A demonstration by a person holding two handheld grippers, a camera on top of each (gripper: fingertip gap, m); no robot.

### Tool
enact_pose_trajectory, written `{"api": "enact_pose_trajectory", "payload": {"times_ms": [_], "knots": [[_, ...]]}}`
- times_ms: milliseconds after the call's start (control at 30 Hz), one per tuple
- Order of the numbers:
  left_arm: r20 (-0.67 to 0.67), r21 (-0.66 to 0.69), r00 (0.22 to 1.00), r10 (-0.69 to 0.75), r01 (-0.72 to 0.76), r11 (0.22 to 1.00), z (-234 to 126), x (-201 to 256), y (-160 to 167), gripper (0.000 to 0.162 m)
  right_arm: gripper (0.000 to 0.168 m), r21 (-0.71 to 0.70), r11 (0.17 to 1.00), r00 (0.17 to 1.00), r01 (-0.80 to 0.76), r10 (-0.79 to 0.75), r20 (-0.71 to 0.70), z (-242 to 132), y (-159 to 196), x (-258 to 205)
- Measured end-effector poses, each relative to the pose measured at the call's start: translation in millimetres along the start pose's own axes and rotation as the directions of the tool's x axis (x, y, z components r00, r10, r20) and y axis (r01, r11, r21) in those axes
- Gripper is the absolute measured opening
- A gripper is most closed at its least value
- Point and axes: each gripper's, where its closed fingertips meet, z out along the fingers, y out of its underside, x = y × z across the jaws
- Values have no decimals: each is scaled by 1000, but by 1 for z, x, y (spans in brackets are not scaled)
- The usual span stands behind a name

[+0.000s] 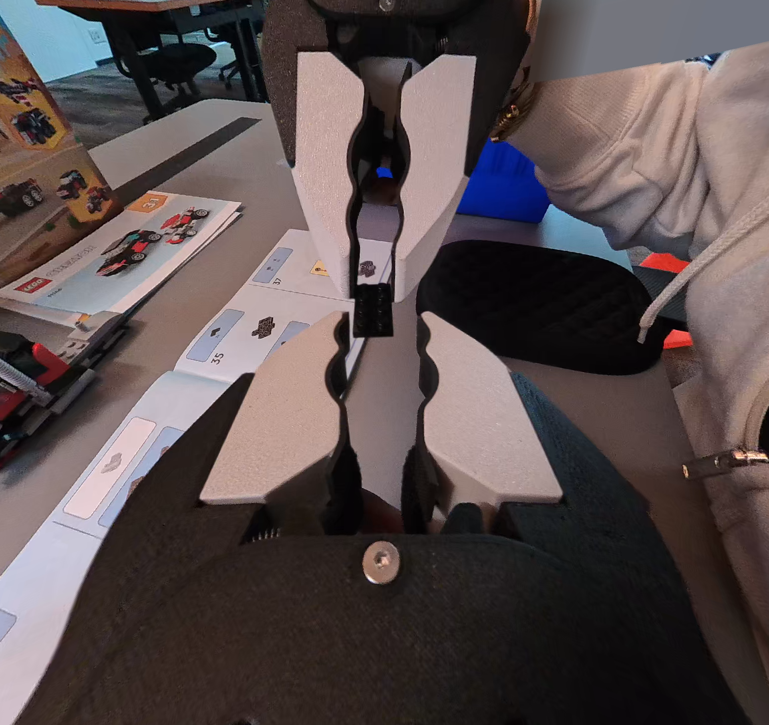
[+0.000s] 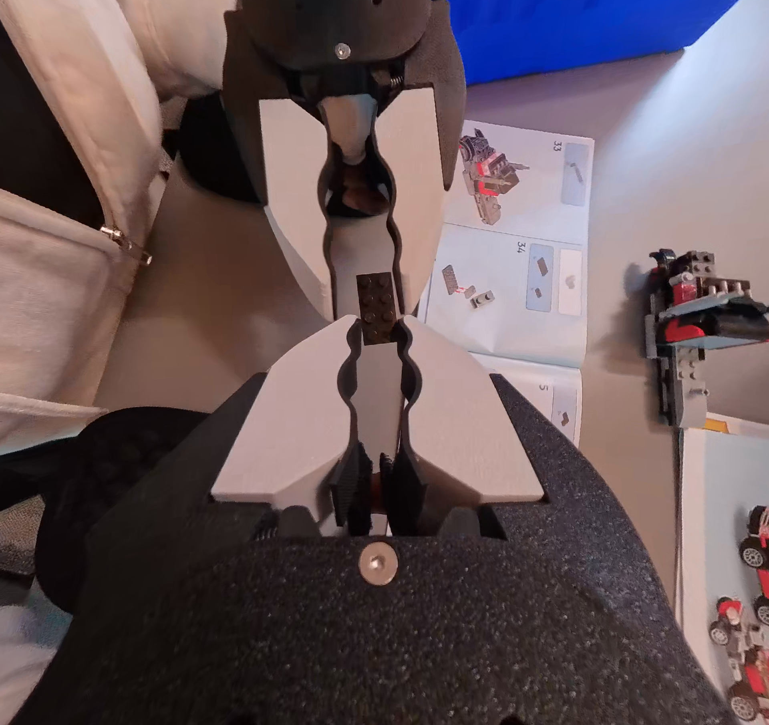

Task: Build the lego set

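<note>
Right wrist view: right gripper (image 2: 376, 324) clamped a black 2x4 plate (image 2: 376, 307), left gripper (image 1: 383, 318) apart; half-built vehicle (image 2: 703, 330) near the table's edge remained unfinished.

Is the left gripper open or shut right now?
Open: left gripper fingertips stand wider than the black plate, which the right gripper pinches.

Grey table (image 1: 199, 151): booklets (image 1: 125, 247), model (image 2: 703, 330).

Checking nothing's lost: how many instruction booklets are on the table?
2: closed white paper booklet beside the cardboard box; open white booklet mid-table. More may hide under the closed one.
</note>
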Motion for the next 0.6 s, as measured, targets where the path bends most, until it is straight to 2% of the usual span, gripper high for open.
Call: {"api": "enact_pose_trajectory", "payload": {"times_ms": [200,333,500,600], "knots": [[43,16,999,13,-14,1000,-4,-4,0,18,16,18,1000,1000,13,-13,10,3,-10,-2],[72,32,997,24,-26,999,-9,-6,-1,18,17,27,999,1000,17,-17,1,5,-15,0],[130,66,991,-7,-1,998,-27,-12,-6,18,19,195,980,998,-41,50,-41,-7,-29,18],[122,57,992,-40,34,998,-40,-14,9,18,18,257,959,989,-122,140,-52,0,-24,46]]}}
